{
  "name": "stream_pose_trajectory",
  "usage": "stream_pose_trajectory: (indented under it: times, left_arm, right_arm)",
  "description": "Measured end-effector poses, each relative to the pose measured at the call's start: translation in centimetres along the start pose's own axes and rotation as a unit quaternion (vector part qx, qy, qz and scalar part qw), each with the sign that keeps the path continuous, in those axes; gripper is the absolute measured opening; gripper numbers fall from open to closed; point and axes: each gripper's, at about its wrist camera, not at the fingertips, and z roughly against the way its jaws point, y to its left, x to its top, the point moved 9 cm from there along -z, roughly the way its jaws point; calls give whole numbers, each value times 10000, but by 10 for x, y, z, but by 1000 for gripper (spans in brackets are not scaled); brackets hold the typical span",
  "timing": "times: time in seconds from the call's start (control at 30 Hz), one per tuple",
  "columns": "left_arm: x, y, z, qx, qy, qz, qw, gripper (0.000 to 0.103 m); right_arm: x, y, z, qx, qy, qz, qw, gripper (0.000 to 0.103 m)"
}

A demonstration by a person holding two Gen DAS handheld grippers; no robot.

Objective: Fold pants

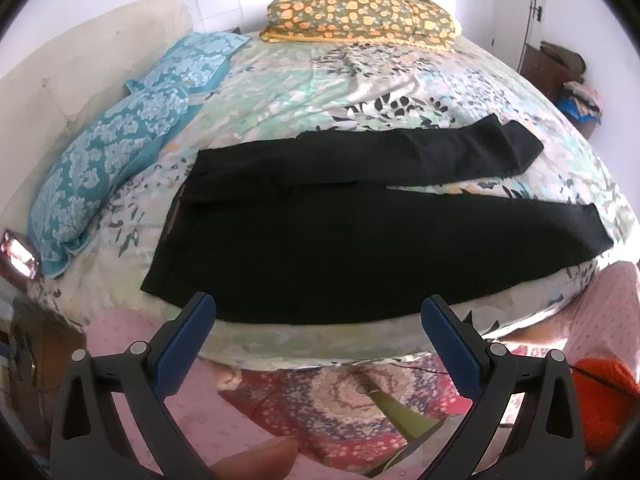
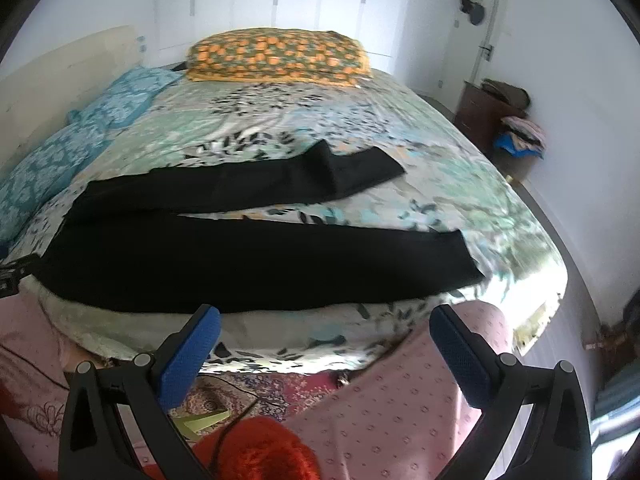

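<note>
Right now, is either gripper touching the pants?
Apart. Both wrist views show the left gripper and right gripper open, short of the pants on the bed.

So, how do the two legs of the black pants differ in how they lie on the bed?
The near leg lies flat and straight by the bed's front edge; the far leg angles away from it, leaving a gap of bedcover. The far leg has a raised fold near its cuff; the near leg looks smooth. Both are black, join at the waist, and neither is held.

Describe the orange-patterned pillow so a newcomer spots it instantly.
Start at the bed with the floral sheet. At its far edge, beyond the black pants, lies the pillow. Unlike the teal pillows along the left side, it has orange blotches on olive.
</note>
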Motion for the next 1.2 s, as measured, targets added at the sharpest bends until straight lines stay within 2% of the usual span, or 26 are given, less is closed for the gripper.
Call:
stream_pose_trajectory:
  times: [0.27, 0.53, 0.83, 1.03, 1.2]
  left_arm:
    - [1, -15, 2, -167, -39, -283, 9995, 103]
    - [-1, -19, 7, -295, -38, -424, 9987, 103]
    - [-6, 2, 15, -145, -61, -200, 9997, 103]
    - [-23, 29, 17, 107, 156, 94, 9998, 103]
    - [-32, 44, 19, 287, 267, 231, 9990, 103]
  right_arm:
    - [-5, -23, 10, -364, 55, -331, 9988, 103]
    - [-8, -25, 18, -479, 55, -319, 9983, 103]
    - [-8, -1, 13, -206, 87, 46, 9997, 103]
    - [-7, 23, 11, 67, 26, 443, 9990, 103]
    - [-8, 30, 8, 202, 41, 495, 9986, 103]
